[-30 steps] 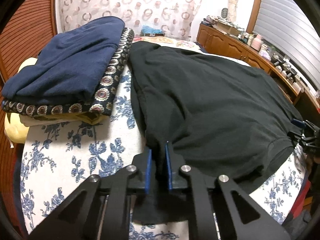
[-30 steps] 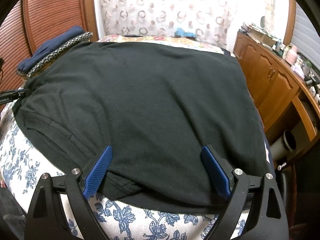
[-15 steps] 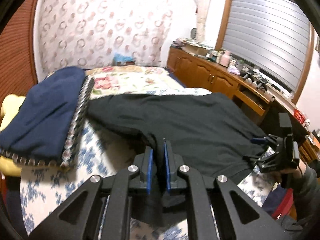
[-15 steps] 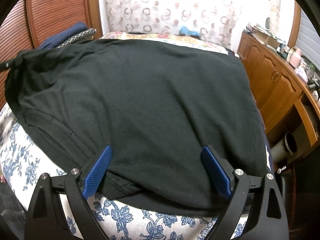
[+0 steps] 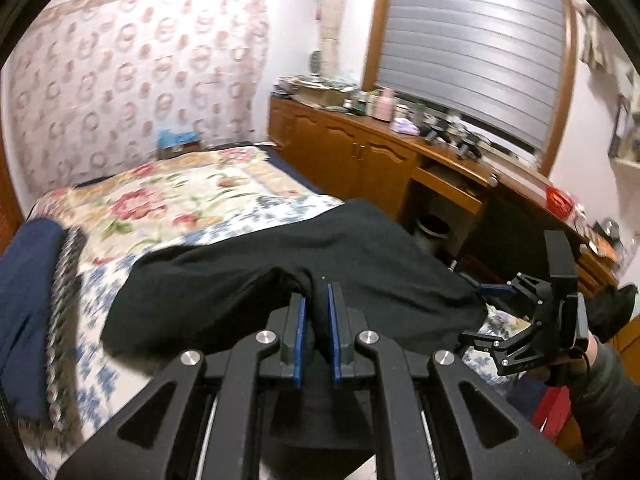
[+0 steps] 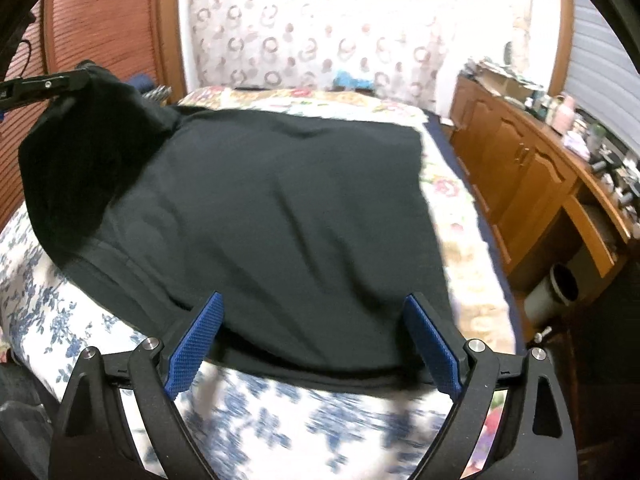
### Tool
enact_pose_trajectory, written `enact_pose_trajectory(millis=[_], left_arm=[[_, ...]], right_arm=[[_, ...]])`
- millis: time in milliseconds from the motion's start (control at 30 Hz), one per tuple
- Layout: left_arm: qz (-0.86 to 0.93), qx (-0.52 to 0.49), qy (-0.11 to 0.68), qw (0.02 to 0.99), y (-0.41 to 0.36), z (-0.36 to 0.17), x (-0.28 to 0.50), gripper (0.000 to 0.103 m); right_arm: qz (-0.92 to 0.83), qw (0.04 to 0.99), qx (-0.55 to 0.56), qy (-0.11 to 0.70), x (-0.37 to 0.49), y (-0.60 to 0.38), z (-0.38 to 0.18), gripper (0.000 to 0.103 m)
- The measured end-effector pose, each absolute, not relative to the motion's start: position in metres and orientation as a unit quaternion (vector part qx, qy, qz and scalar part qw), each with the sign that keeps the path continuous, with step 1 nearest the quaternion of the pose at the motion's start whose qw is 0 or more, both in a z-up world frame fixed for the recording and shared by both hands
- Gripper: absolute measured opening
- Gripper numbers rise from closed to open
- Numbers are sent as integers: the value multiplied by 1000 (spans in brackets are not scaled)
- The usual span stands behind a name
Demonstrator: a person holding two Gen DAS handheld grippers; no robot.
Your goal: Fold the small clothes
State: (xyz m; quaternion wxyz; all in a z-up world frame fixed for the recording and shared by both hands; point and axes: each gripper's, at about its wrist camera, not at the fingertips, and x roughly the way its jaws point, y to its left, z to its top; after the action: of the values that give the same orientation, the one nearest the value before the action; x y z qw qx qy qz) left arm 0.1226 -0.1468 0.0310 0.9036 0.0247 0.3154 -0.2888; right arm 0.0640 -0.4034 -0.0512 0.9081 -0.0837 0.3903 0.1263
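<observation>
Left claw (image 5: 316, 312), nearly closed, pinches a lifted corner of the black shirt (image 6: 280, 220). Right claw (image 6: 314, 340) stands wide at the shirt's near hem, gripping nothing. Shirt lies across the bed (image 5: 180, 188). No legible writing.

Warm, even indoor light around me. Fisheye bends my edges into dark corners. Motion blur smears the wallpaper (image 5: 132, 80) and floral bedsheet (image 6: 280, 424); glare whitens the far wall.

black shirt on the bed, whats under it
Under the black shirt lies the blue-flowered bedspread, visible around its edges. The left gripper has one corner pinched and raised. Anything beneath the shirt's middle is covered.
</observation>
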Motion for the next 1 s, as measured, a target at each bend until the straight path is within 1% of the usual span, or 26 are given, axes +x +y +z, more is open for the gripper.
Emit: enact_pose_trajectory(millis=[200, 400, 500, 533, 567, 600, 667, 733, 800, 867, 933, 1000], left_arm=[[-335, 50, 313, 887, -204, 48, 129, 8], [-368, 77, 287, 881, -247, 72, 115, 8], [-373, 72, 300, 875, -253, 71, 123, 12], [-371, 72, 306, 874, -251, 68, 126, 15], [-369, 75, 309, 873, -250, 64, 128, 21], [-368, 80, 312, 873, -249, 60, 128, 24], [-364, 86, 314, 873, -246, 53, 127, 35], [-361, 88, 316, 873, -240, 50, 127, 44], [-357, 87, 319, 874, -233, 47, 127, 47], [-348, 85, 318, 878, -224, 44, 127, 55], [-344, 75, 321, 879, -212, 40, 129, 58], [-331, 71, 322, 884, -198, 34, 129, 59]], right_arm=[[116, 920, -64, 369, 51, -432, -33, 92], [106, 926, -52, 358, 46, -447, -22, 91], [103, 927, -48, 359, 48, -450, -23, 91], [102, 926, -48, 360, 49, -451, -23, 91], [102, 926, -48, 361, 49, -451, -24, 91], [102, 926, -48, 361, 49, -452, -24, 91], [103, 926, -48, 360, 50, -452, -24, 91], [104, 926, -48, 359, 52, -450, -25, 91], [106, 926, -49, 358, 52, -446, -24, 91], [111, 926, -50, 357, 55, -443, -23, 91], [118, 926, -52, 355, 61, -439, -22, 91], [126, 925, -56, 355, 65, -430, -22, 91]])
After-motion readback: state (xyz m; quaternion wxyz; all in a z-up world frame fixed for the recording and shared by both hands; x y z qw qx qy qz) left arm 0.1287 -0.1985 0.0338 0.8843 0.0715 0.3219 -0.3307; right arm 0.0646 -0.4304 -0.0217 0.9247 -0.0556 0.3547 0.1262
